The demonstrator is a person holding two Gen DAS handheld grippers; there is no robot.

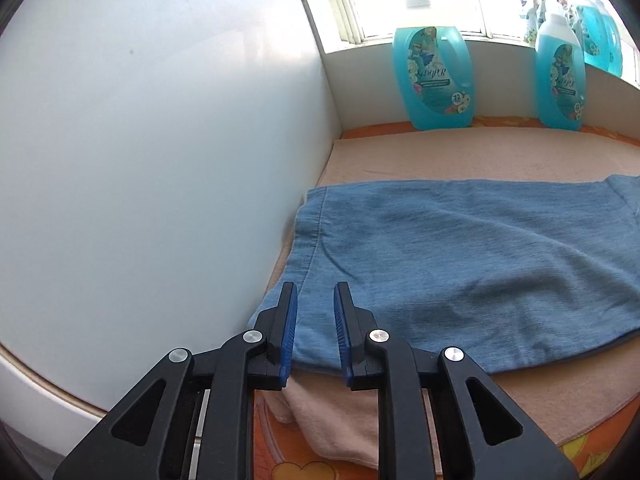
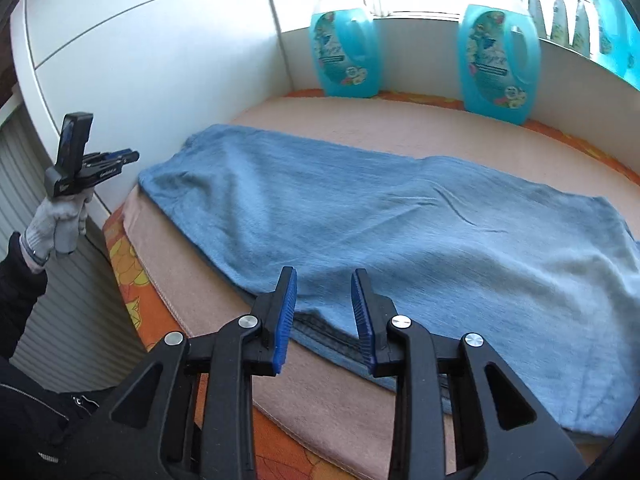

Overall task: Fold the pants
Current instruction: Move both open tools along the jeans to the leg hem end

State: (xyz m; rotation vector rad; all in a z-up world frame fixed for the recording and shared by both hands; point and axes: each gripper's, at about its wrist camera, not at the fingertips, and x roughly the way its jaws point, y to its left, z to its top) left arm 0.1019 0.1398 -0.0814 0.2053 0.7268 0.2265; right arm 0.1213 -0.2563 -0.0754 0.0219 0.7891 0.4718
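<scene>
Sunlit window behind; two blue bottles (image 2: 347, 50) stand along the bench's far edge. Peach blanket (image 2: 360, 120) covers the bench. Blue pants (image 2: 380, 220) lie flat across it, one end near the left wall. Left gripper (image 1: 316, 312) and right gripper (image 2: 324, 300) hover at the near edge, jaws apart, nothing clamped. Gloved hand (image 2: 60, 216) holds the left tool.

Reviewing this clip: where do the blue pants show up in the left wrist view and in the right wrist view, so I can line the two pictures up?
Left wrist: the blue pants lie across the centre and right, hem end at the white panel.
Right wrist: the blue pants run diagonally from upper left to lower right, across the middle.
Shared landmark: the turquoise detergent bottle nearest the corner, behind the pants by the window.
</scene>
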